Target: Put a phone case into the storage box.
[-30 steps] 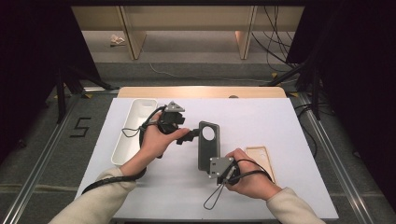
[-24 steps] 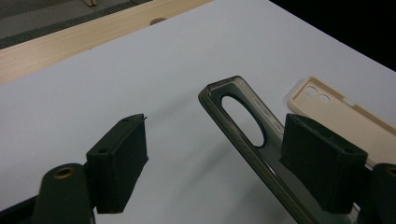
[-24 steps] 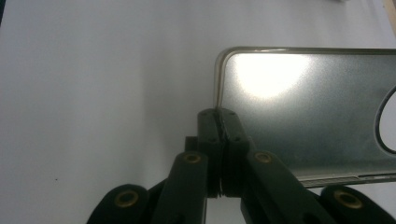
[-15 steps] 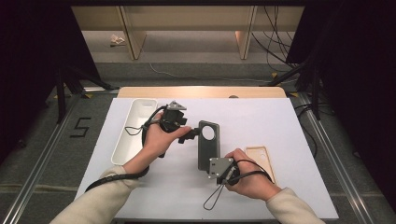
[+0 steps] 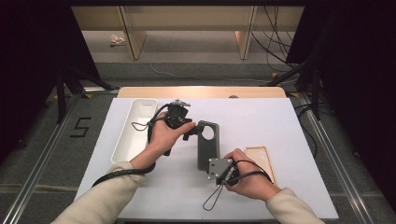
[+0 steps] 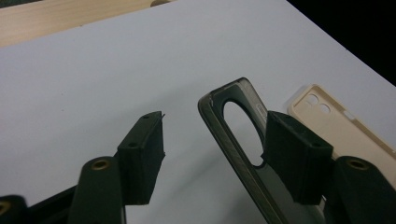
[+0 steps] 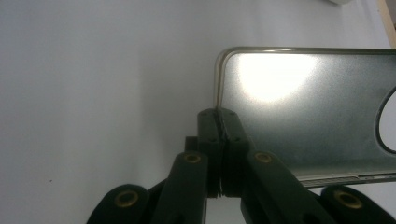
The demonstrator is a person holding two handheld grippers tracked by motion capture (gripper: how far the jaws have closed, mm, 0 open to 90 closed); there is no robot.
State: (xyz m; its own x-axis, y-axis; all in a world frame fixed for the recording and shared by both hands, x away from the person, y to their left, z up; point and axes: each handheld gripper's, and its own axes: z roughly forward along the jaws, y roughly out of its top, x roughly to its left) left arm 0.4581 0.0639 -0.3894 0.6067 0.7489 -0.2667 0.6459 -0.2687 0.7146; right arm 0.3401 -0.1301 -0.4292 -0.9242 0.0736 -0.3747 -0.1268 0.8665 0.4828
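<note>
We see the right gripper (image 5: 215, 169) clamped on the grey phone case (image 5: 208, 144); the left gripper (image 6: 212, 156) (jaws apart, just closing) straddles its top edge.

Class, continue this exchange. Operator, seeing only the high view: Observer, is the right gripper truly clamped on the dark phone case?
Observer: Yes. The right gripper is shut on the dark phone case at its thin rim, near a corner.
Operator: And the left gripper?
Observer: The left gripper straddles the case's camera-hole end. Its jaws have just been closing, and one pad is apart from the case.
Operator: The beige case?
Observer: The beige case shows small cut-outs at one end.
</note>
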